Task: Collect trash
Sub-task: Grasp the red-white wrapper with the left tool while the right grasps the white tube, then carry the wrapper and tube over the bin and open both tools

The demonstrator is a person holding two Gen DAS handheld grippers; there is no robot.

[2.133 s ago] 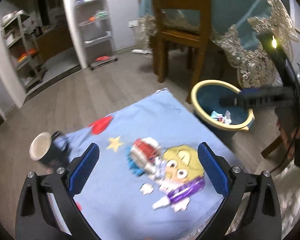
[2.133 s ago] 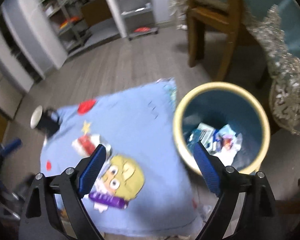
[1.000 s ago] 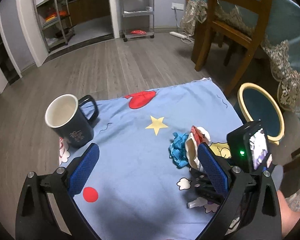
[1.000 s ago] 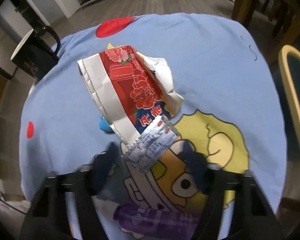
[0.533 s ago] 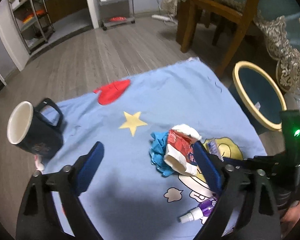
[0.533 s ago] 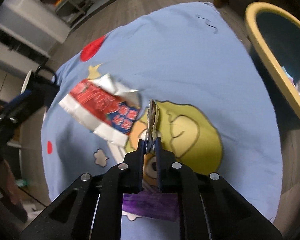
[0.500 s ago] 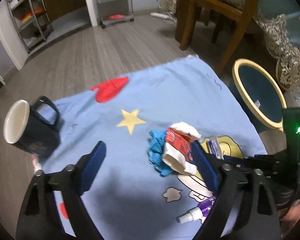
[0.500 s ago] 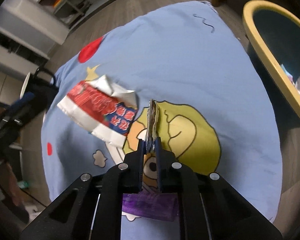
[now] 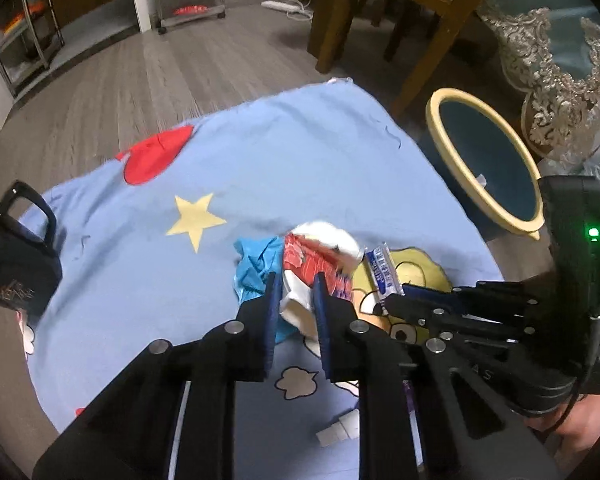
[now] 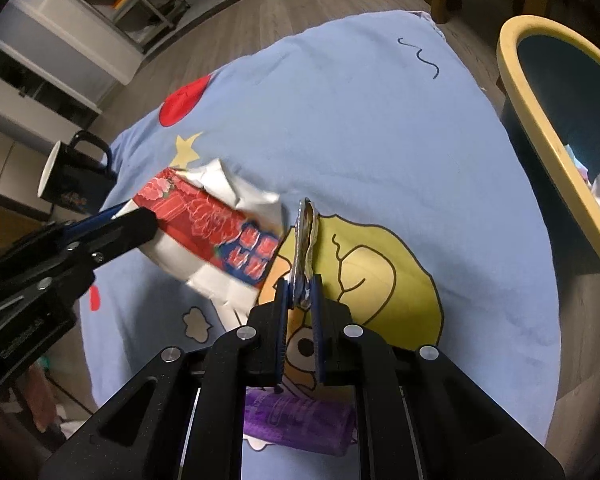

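In the left wrist view, the left tongs (image 9: 296, 294) are seen just below the frame's centre, clenched on the white lower end of a red and white wrapper (image 9: 316, 260); their jaws have just been closing, with that wrapper between them. A crumpled blue scrap (image 9: 256, 264) lies touching the wrapper's left side on the blue cartoon cloth (image 9: 300, 160) that covers the worktop. The right tongs (image 10: 302, 292), low in the centre of the right wrist view, are clamped on a thin silver sachet (image 10: 304, 248), which is held edge-on and upright above the cloth's yellow cartoon face. A dark mug (image 9: 8, 252) stands at the left edge of the left wrist view. A yellow-rimmed bin (image 10: 548, 136) with some trash inside is seen at the right edge, beside the worktop.
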